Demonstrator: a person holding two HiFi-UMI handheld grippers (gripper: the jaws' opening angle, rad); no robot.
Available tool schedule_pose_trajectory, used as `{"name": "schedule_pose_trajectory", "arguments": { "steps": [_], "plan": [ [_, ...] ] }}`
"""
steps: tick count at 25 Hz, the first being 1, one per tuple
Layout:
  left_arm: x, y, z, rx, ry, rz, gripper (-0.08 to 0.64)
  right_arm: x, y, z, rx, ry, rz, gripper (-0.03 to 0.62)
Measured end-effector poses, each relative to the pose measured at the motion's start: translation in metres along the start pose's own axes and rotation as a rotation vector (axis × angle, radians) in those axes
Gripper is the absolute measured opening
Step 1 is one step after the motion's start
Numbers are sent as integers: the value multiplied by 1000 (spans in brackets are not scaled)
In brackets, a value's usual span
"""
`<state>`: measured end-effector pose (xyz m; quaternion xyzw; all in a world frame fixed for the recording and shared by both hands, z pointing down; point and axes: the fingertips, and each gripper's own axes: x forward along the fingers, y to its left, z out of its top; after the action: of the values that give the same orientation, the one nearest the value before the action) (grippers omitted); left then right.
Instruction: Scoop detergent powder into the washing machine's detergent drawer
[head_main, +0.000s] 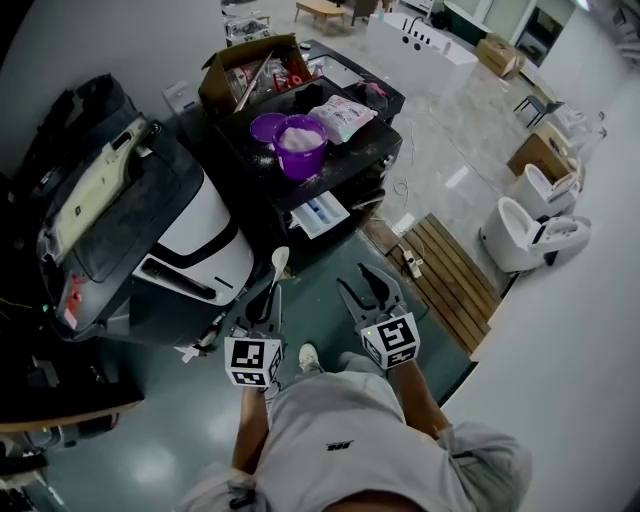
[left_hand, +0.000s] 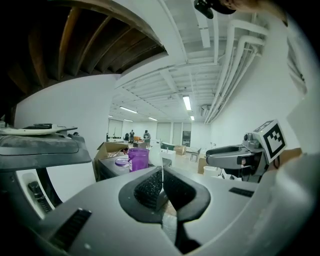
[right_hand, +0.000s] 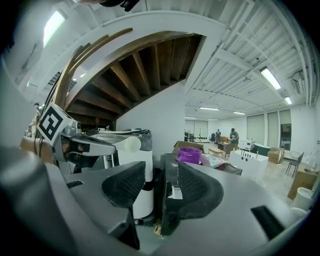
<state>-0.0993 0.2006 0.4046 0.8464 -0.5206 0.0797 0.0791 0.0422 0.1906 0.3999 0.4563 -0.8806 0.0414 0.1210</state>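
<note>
My left gripper (head_main: 268, 298) is shut on the handle of a white plastic spoon (head_main: 280, 261), whose bowl points at the black machine. In the left gripper view the jaws (left_hand: 161, 187) pinch the spoon (left_hand: 154, 155) edge-on. My right gripper (head_main: 356, 284) hangs open and empty beside it; its jaws (right_hand: 160, 187) stand apart. A purple tub (head_main: 301, 143) of white powder stands on top of the black machine, its lid (head_main: 265, 128) beside it. Below, a white and blue drawer (head_main: 321, 214) sticks out of the machine's front. The tub (right_hand: 190, 155) is well ahead of both grippers.
A white and black washer (head_main: 190, 250) with a raised lid stands at the left. A detergent bag (head_main: 343, 116) and a cardboard box (head_main: 254, 73) sit behind the tub. A wooden pallet (head_main: 450, 270) and white toilets (head_main: 530, 235) are at the right. My shoe (head_main: 308, 356) is on the green floor.
</note>
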Motion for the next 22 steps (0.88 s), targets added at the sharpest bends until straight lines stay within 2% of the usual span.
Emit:
{"name": "schedule_pose_trajectory", "arguments": {
  "steps": [16, 22],
  "plan": [
    [44, 38, 10, -1, -5, -53, 17, 53, -21, 13, -5, 6, -49, 192],
    [70, 48, 14, -5, 9, -47, 17, 76, -38, 17, -5, 5, -43, 192]
  ]
}}
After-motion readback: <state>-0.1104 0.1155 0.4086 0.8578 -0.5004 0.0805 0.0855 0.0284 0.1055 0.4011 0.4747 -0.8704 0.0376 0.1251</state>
